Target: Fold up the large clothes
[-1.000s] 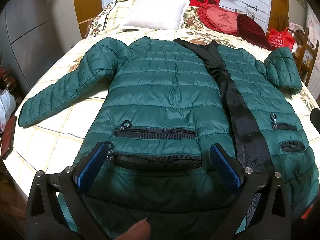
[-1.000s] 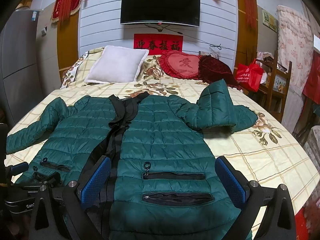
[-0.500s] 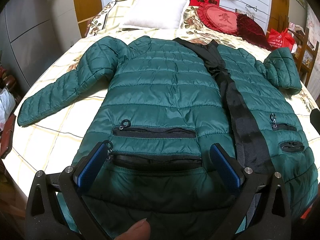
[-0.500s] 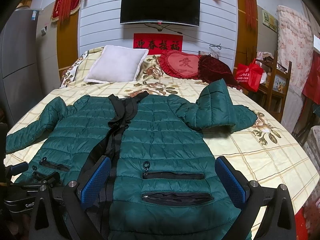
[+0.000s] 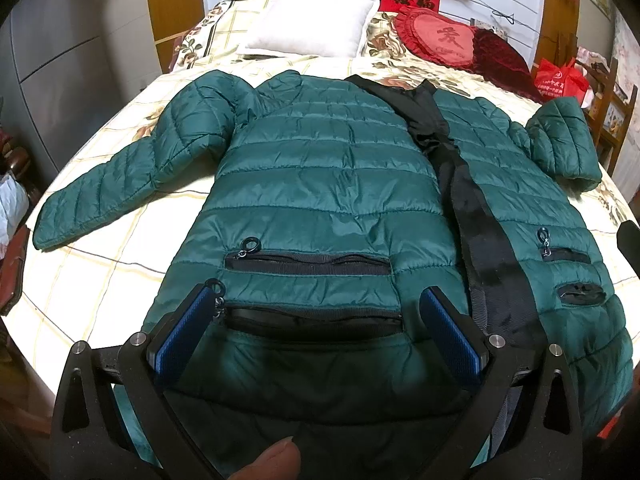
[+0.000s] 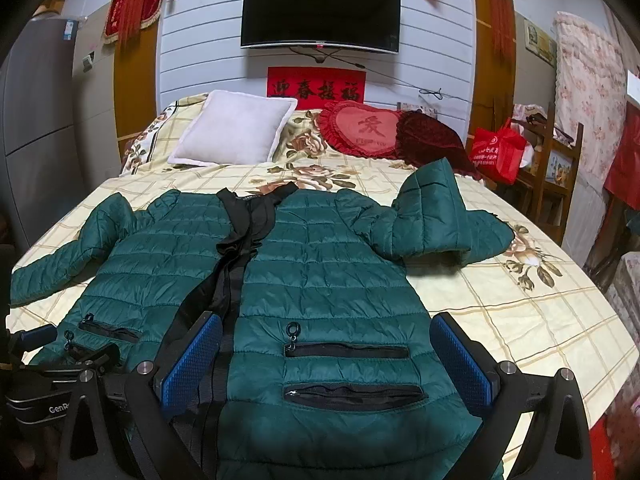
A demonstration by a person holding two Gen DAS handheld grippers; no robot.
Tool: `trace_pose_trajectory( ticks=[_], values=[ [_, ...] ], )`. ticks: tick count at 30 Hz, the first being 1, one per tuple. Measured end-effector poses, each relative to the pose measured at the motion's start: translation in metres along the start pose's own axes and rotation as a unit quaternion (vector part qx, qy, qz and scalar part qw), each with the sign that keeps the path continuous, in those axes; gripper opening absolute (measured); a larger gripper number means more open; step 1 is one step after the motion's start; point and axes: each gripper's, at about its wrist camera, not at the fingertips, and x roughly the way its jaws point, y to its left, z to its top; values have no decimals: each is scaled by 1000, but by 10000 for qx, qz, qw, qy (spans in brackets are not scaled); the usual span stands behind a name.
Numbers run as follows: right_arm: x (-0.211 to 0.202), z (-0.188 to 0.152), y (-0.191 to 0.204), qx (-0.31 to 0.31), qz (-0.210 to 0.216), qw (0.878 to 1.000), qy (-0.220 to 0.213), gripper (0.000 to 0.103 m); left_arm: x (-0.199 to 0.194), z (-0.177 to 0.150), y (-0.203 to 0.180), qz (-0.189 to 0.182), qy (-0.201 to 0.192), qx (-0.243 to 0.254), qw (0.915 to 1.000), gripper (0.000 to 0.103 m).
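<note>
Barely shifted since a second ago: jacket (image 5: 320, 184) sits a touch higher in the left wrist view, otherwise unchanged. Left wrist view: left gripper (image 5: 318, 320) spread wide, holding nothing, blue pads (image 5: 450, 330) hovering over the lower zip pocket (image 5: 312, 320) near the hem at the bed's near edge; green quilted jacket spread front-up across the bed (image 5: 100, 280), black placket (image 5: 476, 216) running down its middle, one sleeve (image 5: 120, 184) stretched out toward the bed's left edge, other sleeve (image 5: 564, 140) folded back near the right edge; white pillow (image 5: 312, 20) and red heart cushion (image 5: 444, 40) at the far edge. Right wrist view: right gripper (image 6: 326, 362) also wide apart and empty, poised above the two zip pockets (image 6: 348, 372) of the jacket's (image 6: 320, 272) other front panel, close to the near edge; folded sleeve (image 6: 436, 216) lying bunched toward the bed's (image 6: 520, 312) right edge; left gripper (image 6: 60, 354) partly visible at the near left corner, over the hem; television (image 6: 320, 14) on the wall beyond the far edge.
</note>
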Motion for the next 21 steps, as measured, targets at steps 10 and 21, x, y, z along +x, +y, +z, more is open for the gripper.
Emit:
trace_pose_trajectory(
  ticks=[10,21],
  values=[
    [0,0,5,-58,17,10000,-15,103,-11,-3,-2,-180,3,-174,9997,103],
    [-2,-1,10,-223,-65,9997,-57,103,-12,-3,-19,-310,53,-16,9995,103]
  ],
)
